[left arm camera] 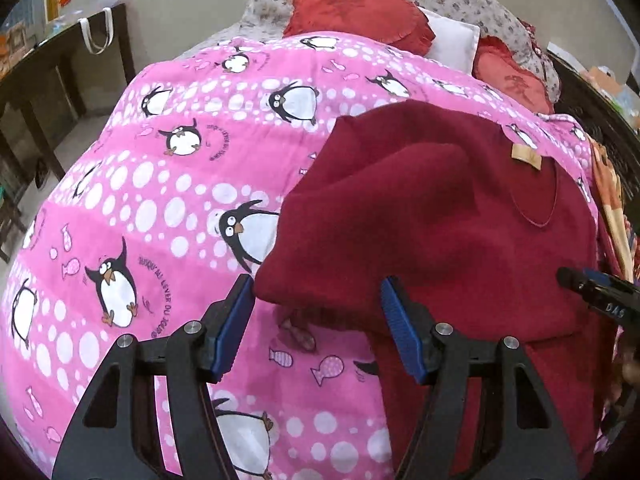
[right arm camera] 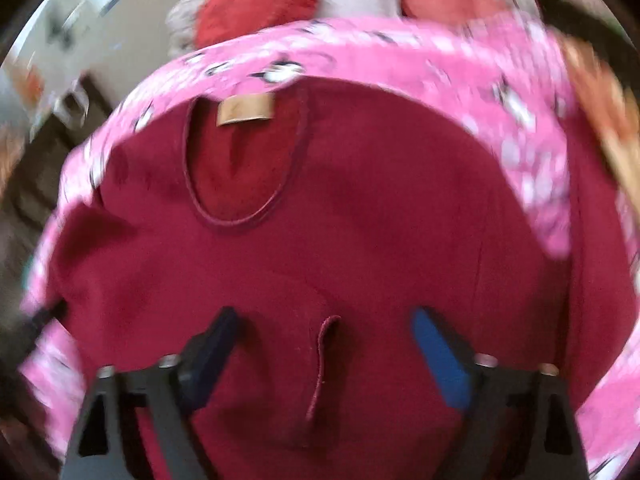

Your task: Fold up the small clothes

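Observation:
A dark red knit garment (left arm camera: 432,216) with a tan neck label (left arm camera: 526,157) lies on a pink penguin-print quilt (left arm camera: 160,200). Its left part is folded over toward the middle. My left gripper (left arm camera: 318,304) is open at the garment's near left edge, holding nothing. In the blurred right wrist view the garment (right arm camera: 360,240) fills the frame, with its V-neck and label (right arm camera: 246,110) at upper left. My right gripper (right arm camera: 324,334) is open above it, with a cloth edge lying between the fingers. Its tip shows in the left wrist view (left arm camera: 592,290).
Red cushions (left arm camera: 356,8) and a white pillow (left arm camera: 452,40) lie at the head of the bed. A dark table (left arm camera: 52,80) with a white bag stands to the left. An orange printed cloth (left arm camera: 612,208) lies at the right edge.

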Tool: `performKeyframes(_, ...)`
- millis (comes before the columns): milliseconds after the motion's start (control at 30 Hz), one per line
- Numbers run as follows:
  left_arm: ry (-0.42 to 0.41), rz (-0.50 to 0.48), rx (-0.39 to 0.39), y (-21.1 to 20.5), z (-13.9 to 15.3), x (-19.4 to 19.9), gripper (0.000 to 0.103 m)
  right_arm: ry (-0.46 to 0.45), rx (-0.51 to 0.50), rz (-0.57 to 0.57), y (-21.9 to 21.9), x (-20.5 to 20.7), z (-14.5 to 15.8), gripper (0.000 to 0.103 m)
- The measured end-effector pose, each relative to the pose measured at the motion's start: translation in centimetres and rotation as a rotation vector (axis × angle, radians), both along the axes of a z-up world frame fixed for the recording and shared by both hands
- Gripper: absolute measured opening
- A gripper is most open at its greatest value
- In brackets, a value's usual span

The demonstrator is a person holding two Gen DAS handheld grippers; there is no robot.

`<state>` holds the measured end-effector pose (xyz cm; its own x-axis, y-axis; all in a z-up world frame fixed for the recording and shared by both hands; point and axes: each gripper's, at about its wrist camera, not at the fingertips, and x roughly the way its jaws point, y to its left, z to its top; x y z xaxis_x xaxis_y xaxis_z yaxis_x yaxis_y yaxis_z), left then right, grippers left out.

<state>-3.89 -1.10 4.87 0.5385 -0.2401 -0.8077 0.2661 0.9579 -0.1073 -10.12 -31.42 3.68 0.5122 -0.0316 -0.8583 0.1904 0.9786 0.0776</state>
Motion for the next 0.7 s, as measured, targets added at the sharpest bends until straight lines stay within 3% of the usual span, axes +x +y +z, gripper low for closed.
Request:
performKeyframes(33,-0.012,0.010,-0.006,0.2,0.4,-0.2,0.065,-0.014,-0.009,0.020,0.3,-0.1,0.6,0.008)
performKeyframes(133,-0.059,0.040,-0.040,0.5,2.1,-0.2,0.065,-0.124,0.034,0.059,-0.5,-0.7,4.2,0.005)
performKeyframes(300,-0.111,0.050,-0.094,0.4,4.1,-0.4,0.065,-0.267,-0.111,-0.022,-3.8,-2.2,10.0,0.005)
performKeyframes(433,-0.047,0.013,-0.047,-1.5,2.0,0.1,0.065,-0.185,-0.071,-0.109,-7.5,-0.9,7.3,0.005)
performKeyframes(533,0.003,-0.009,0.009,-2.9,0.1,0.3,0.065,0.032,-0.031,-0.147,-9.4,0.8,2.9,0.010)
performKeyframes(567,0.012,-0.007,0.021,-3.0,-0.3,0.4,0.065,0.024,-0.008,-0.152,-9.6,0.4,3.1,0.010)
performKeyframes(633,0.021,0.003,-0.008,-2.4,-0.6,0.6,0.065,-0.089,0.030,-0.141,-8.9,-0.6,5.1,0.020)
performKeyframes(700,0.035,0.027,-0.031,-1.6,-0.7,1.1,0.065,-0.171,0.096,-0.041,-6.9,-0.5,6.7,0.050)
